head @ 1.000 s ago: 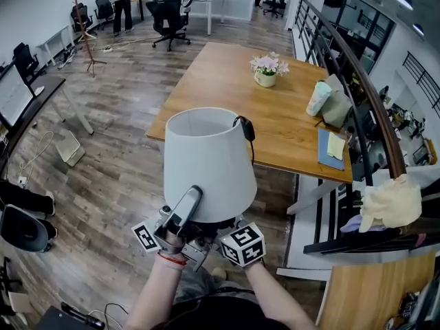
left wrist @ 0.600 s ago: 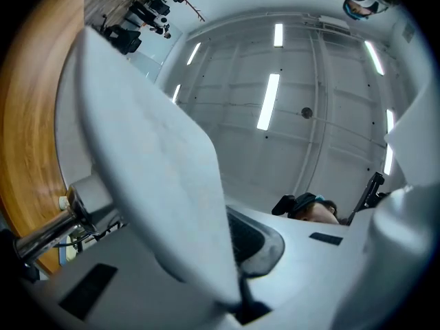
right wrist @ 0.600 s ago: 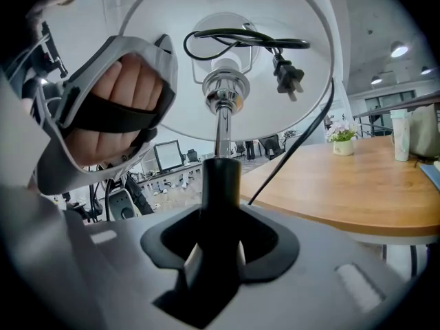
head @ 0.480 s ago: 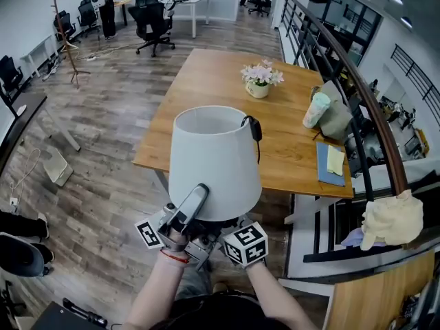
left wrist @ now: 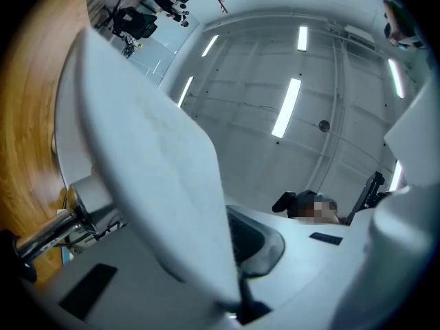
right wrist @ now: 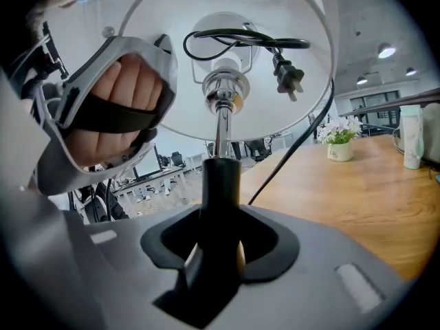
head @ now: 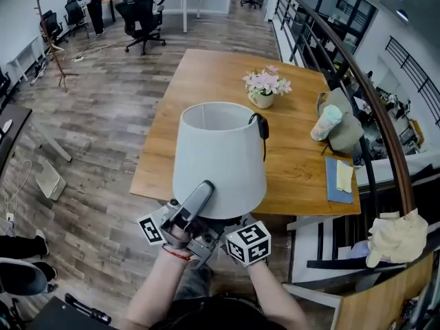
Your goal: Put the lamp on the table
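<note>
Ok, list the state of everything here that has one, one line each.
lamp, upright, held in the air, not yet on the table.
plug, unplugged, hanging inside the shade.
left gripper, shut on the shade's rim.
right gripper, shut on the lamp's black stem.
flower pot, upright on the table.
notebook, closed, flat on the table.

- The right gripper (right wrist: 218,249) clamps its jaws on the black stem of the lamp (right wrist: 221,177).
- A plug (right wrist: 287,78) and looped cord (right wrist: 234,40) hang inside the shade (right wrist: 275,108).
- A wooden table (right wrist: 357,198) at the right bears a flower pot (right wrist: 340,150).
</note>
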Tool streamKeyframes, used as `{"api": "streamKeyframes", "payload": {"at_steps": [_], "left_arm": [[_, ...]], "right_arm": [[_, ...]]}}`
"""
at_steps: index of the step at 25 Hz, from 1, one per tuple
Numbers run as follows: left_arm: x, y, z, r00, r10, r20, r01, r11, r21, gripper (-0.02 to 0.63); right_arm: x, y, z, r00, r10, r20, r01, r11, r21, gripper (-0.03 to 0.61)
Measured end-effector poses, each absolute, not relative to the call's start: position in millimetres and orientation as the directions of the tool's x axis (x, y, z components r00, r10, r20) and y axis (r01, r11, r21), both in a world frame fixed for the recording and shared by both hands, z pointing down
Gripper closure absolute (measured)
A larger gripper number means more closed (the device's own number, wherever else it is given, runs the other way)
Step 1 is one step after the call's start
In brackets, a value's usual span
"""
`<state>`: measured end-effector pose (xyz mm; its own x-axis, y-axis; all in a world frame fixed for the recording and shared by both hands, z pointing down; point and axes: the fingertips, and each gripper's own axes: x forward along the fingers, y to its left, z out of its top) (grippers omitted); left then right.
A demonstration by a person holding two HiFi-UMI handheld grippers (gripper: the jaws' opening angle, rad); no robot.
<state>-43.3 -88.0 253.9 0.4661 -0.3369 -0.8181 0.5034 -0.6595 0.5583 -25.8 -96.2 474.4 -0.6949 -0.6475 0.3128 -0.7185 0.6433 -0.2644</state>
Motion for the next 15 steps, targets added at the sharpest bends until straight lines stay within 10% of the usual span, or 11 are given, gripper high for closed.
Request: {"api": "streamKeyframes", "payload": {"at_steps": [15], "left_arm": [[-45.0,-187.1,270.3,0.507,-0.3,-0.808,0.591,-0.562,0.579,0.592]], "right_arm": [[-26.0,-184.9,490.3,-0.602,-0.722,0.341,-0.798,0.532,-0.283,0.41]]}}
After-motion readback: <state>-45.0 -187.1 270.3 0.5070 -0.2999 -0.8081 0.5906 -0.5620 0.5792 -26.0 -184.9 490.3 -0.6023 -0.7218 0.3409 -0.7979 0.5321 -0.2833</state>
